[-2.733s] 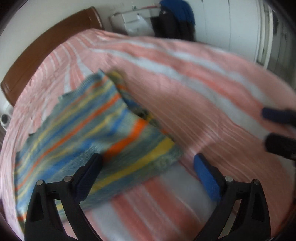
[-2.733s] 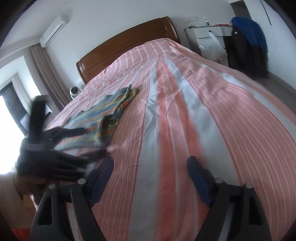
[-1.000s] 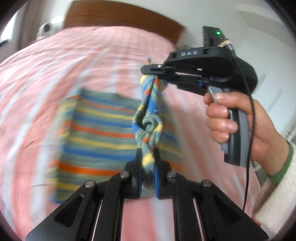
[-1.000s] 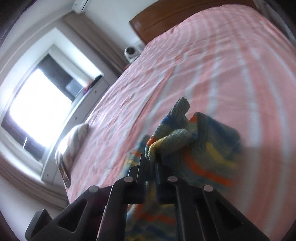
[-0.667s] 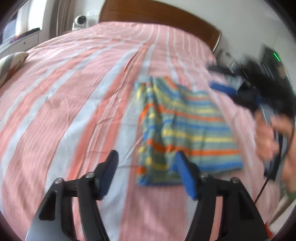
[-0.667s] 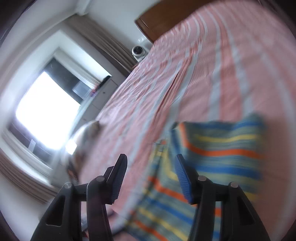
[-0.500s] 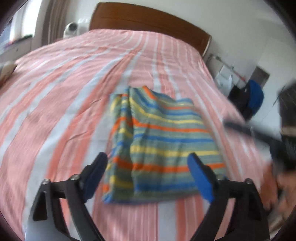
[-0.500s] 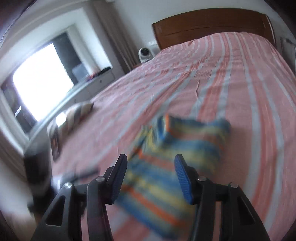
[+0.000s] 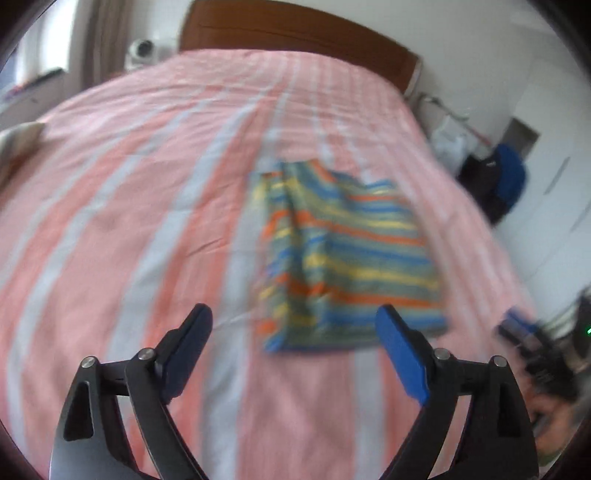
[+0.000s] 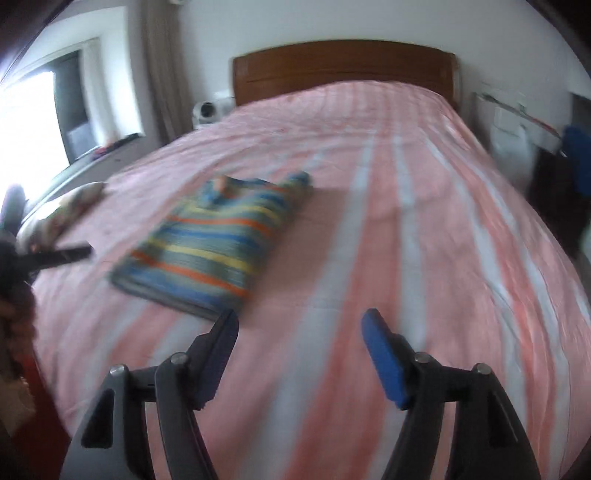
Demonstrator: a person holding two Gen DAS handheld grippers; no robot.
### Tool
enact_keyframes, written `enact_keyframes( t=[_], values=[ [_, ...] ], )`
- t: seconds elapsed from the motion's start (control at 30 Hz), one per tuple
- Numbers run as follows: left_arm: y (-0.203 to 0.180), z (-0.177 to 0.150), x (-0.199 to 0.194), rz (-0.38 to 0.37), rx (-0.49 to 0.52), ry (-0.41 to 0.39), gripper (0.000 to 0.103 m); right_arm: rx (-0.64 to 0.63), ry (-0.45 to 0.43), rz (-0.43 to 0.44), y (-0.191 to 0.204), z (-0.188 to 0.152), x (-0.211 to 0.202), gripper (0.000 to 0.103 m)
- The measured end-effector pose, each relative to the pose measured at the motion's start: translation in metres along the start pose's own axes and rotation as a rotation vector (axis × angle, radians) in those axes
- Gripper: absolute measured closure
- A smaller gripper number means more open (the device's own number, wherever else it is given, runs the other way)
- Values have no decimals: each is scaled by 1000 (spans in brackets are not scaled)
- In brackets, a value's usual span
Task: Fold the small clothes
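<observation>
We see the striped top [image 9: 343,254] lying folded flat on the bed [image 9: 147,184], at about 1 o'clock from our left tool [image 9: 291,347]. Our left tool and right tool [image 10: 299,350] are both wide open and hold nothing. We think this fold looks done

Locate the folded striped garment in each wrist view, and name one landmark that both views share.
Left wrist view: the striped garment lies flat on the bed, right of centre, just beyond the open left tongs.
Right wrist view: the striped garment lies left of centre, beyond the open right tongs.
Shared landmark: the wooden headboard at the far end of the bed.
</observation>
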State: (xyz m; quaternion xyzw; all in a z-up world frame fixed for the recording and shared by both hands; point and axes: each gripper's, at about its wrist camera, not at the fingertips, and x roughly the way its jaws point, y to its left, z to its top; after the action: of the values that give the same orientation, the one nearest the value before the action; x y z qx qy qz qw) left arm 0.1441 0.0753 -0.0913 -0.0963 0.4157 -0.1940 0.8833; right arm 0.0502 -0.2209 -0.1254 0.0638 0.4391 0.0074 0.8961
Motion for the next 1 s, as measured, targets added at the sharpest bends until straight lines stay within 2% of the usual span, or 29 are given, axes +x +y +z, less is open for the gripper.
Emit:
enact_keyframes(
  t=[0.07,0.1,0.13,0.2,0.3,0.43,0.47,0.5,0.53,0.7,0.73,0.8,0.83,0.9,0.93,0.97,1.0],
  values=[
    [-10,17,19,-63,10,25,29,82,24,17,-17,-13,14,34],
    [-13,27,34,-72,10,54,38,124,46,41,-24,-23,25,32],
    [-12,38,52,-71,1,98,42,174,60,82,-36,-39,36,32],
    [-10,50,78,-68,-25,163,53,227,-19,148,-48,-49,36,32],
    [-12,56,101,-71,-14,206,58,259,-20,188,-53,-47,36,32],
    [-17,55,119,-44,-12,252,58,234,-23,169,-47,-47,37,31],
    [-19,59,126,-41,-12,252,66,229,-24,165,-46,-47,38,31],
    [-20,59,126,-40,-8,251,95,228,-25,164,-49,-49,34,31],
    [-23,59,126,-22,9,250,96,228,-25,165,-49,-49,34,31],
    [-14,64,79,-66,-17,145,98,227,-24,164,-51,-49,37,31],
    [-6,62,74,-38,-22,133,98,226,-24,162,-51,-49,37,31],
    [11,57,80,32,-42,143,97,224,-25,161,-52,-51,38,31],
    [19,51,91,53,-60,175,97,224,-25,161,-52,-50,39,31],
    [23,45,101,46,-67,203,89,222,-23,159,-51,-51,40,31],
    [20,45,96,43,-60,189,84,221,-21,157,-51,-50,40,31],
    [18,46,90,30,-65,180,65,220,-20,155,-50,-50,39,31],
    [17,47,80,8,-83,161,42,219,-19,154,-50,-49,39,31]
  ],
)
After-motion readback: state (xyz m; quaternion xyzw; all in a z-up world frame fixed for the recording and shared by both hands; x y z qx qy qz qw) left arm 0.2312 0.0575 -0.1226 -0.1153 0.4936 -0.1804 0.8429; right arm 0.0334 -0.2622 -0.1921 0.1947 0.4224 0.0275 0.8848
